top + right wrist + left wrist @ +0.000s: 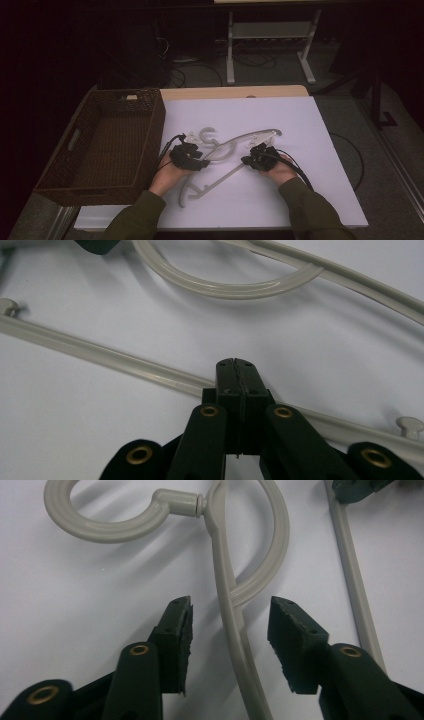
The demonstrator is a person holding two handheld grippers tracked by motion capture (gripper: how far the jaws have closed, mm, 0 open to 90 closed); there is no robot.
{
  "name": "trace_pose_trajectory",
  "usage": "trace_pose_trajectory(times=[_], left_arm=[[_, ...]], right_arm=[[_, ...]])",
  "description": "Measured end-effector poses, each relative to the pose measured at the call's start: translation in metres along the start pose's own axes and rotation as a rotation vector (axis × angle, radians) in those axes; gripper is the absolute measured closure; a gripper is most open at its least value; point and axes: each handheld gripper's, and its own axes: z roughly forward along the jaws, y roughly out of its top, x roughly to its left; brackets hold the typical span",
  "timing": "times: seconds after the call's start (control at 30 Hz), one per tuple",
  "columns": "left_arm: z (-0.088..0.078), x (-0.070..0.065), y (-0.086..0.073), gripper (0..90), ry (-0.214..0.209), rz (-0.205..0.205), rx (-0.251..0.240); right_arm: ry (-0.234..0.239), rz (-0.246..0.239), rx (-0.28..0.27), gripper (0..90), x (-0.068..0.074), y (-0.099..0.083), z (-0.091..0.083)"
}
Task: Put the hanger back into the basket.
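Dim room w/ cables and a shelf frame behind; white table [320, 165] in front, wicker basket [150, 150] at its left edge, nothing in it. Two pale plastic hangers [227, 150] lie crossed mid-table, hooks toward the basket side.

Left gripper [189, 156] sits over the hangers' near-left part: jaws apart, straddling one hanger's arm [235, 625] just below where the hook [100, 525] joins, pads not touching it yet. Right gripper [261, 158] is on the right: jaws pressed together on the thin lower bar [115, 360] of a hanger, so clamped on it as far as the right gripper view shows.

Progress, my read: early. Neither hanger looks lifted, one side gripped, other side only lined up. Left to do: close left claw, lift, prob. move hangers to the basket.

Room: lots of bare table to the right and far edge. Basket wall is near the left hand; tangled hooks could snag when lifting.
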Motion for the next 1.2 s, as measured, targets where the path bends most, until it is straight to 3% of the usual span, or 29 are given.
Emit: trace_pose_trajectory(times=[0.37,0.63,1.2], left_arm=[[0.007,-0.002,0.002,67.5,0.027,0.037,0.039],[0.009,-0.005,0.004,76.0,0.032,0.047,0.041],[0.005,-0.007,0.010,80.5,0.073,-0.030,0.068]], right_arm=[[0.001,-0.001,0.003,89.5,0.000,0.000,0.000],[0.000,-0.001,0.003,89.5,0.000,0.000,0.000],[-0.003,0.001,-0.004,89.5,0.000,0.000,-0.001]])
